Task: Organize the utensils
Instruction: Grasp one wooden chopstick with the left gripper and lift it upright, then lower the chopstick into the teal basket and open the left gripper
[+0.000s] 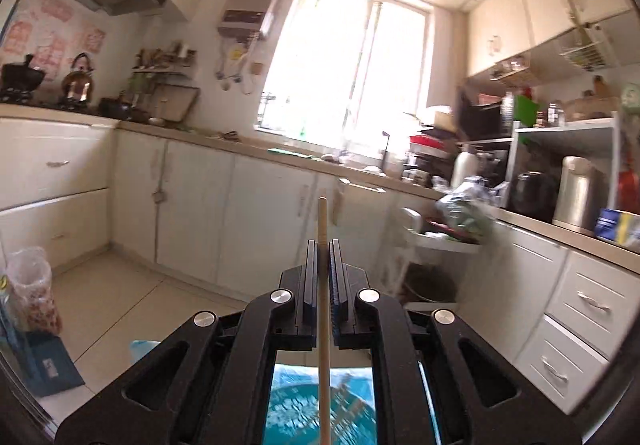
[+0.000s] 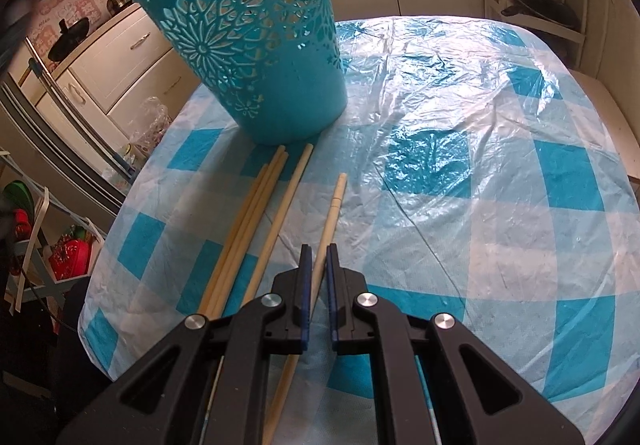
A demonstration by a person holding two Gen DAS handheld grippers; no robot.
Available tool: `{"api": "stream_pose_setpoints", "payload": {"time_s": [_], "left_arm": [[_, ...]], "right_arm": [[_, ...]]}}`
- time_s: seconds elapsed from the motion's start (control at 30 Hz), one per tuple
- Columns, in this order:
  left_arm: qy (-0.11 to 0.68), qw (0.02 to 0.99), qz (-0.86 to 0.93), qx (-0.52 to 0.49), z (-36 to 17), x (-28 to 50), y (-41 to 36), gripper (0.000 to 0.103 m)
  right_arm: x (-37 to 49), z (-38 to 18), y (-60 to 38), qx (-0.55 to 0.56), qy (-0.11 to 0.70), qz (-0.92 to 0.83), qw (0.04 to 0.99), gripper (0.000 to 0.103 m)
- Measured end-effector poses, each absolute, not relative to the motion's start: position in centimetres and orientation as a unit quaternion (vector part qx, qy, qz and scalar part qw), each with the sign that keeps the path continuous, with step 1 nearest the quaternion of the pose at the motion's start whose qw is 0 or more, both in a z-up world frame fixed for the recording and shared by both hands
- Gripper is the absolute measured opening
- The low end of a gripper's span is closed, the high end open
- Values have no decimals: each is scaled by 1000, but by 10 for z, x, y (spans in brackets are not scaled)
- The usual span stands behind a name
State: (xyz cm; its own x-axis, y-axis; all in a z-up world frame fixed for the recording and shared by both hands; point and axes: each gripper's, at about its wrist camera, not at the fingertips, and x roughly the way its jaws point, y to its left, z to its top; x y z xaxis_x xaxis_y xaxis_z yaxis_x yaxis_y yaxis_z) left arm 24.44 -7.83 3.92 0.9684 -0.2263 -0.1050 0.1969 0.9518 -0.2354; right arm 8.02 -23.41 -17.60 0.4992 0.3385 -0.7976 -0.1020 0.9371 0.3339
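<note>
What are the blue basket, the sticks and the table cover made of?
Basket: probably moulded plastic, with smooth walls and cut-out flower holes. Chopsticks: likely bamboo or wood, pale, matte. Table cover: thin plastic sheet, glossy and wrinkled, over a blue check pattern.
</note>
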Motion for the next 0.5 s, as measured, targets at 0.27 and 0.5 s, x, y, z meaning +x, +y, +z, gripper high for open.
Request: {"api": "stream_pose_setpoints", "payload": {"time_s": [0.27, 0.5], "left_arm": [[96, 989, -62, -89, -2, 285, -91, 5], [123, 989, -66, -53, -13, 278, -96, 5]], "right_arm": [[82, -175, -230, 110, 485, 130, 858, 9], [83, -174, -226, 104, 486, 140, 856, 17]]}}
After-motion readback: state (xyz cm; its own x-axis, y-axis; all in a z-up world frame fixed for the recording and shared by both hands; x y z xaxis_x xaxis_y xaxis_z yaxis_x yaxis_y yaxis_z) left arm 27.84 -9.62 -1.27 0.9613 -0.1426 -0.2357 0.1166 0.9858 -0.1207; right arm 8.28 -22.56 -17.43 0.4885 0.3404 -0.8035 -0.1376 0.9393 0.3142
